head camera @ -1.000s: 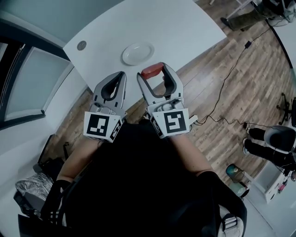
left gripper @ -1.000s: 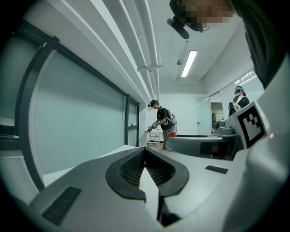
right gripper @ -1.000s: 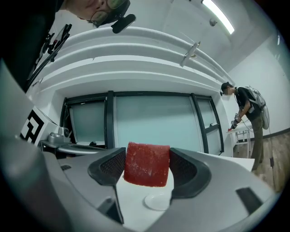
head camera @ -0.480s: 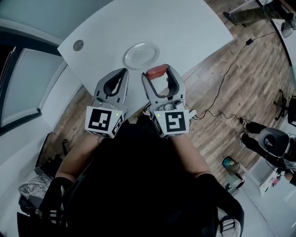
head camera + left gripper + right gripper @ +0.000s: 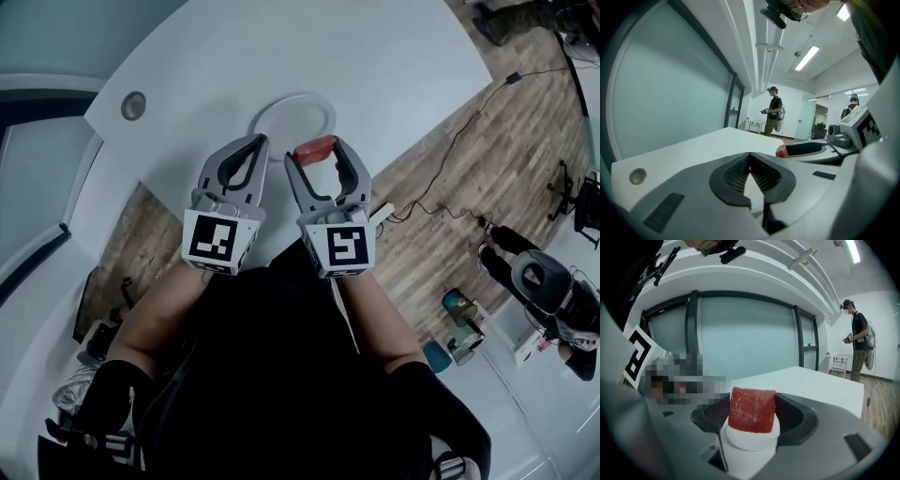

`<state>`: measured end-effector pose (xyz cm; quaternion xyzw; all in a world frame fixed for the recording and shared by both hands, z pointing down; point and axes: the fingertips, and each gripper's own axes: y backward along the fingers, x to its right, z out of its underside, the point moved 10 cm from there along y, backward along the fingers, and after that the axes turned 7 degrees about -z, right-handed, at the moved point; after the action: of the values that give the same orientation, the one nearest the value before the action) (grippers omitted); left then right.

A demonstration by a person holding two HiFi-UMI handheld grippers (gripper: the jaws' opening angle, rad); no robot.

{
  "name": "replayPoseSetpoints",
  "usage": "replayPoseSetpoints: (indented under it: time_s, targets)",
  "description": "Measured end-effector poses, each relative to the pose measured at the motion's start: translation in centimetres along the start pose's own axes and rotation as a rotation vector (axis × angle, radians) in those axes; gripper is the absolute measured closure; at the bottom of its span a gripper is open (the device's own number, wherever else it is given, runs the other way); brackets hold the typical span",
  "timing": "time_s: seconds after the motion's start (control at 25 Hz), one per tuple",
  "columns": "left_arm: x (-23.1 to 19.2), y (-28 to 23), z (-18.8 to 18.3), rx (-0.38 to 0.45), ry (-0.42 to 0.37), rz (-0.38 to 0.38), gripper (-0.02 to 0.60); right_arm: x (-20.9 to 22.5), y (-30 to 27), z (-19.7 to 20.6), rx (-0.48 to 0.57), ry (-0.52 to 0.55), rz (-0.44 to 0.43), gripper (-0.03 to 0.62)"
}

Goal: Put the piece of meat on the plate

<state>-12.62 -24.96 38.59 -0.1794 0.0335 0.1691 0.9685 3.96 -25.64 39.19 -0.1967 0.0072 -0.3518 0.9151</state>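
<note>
Right tool (image 5: 317, 157) clamps the meat (image 5: 752, 410); left tool (image 5: 249, 146) is closed, empty.
Only the head view shows the plate (image 5: 292, 112), at 12 o'clock.

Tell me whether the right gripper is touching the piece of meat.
Touching. The right gripper view shows the right gripper clamping the piece of meat from both sides.

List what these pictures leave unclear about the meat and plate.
- Plate, head view: its near rim is hidden behind the right gripper and the left gripper.
- Meat, both views: its sides are covered by the right gripper's pads, and its height above the plate cannot be judged.
- Left gripper view: no plate shows; it is probably behind the gripper bodies.
</note>
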Motion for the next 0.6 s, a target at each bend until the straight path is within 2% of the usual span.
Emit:
replayPoseSetpoints:
  time_s: [0.4, 0.6]
  targets:
    - [-4.1, -6.2, 4.0, -0.095, 0.05, -0.003, 0.577, 2.2, -5.9, 3.9, -0.189, 0.01, 0.021, 0.29]
    - [-4.8, -7.7, 4.3, -0.114, 0.066, -0.001, 0.577, 3.2, -7.6, 4.7, -0.3, 0.02, 0.048, 0.29]
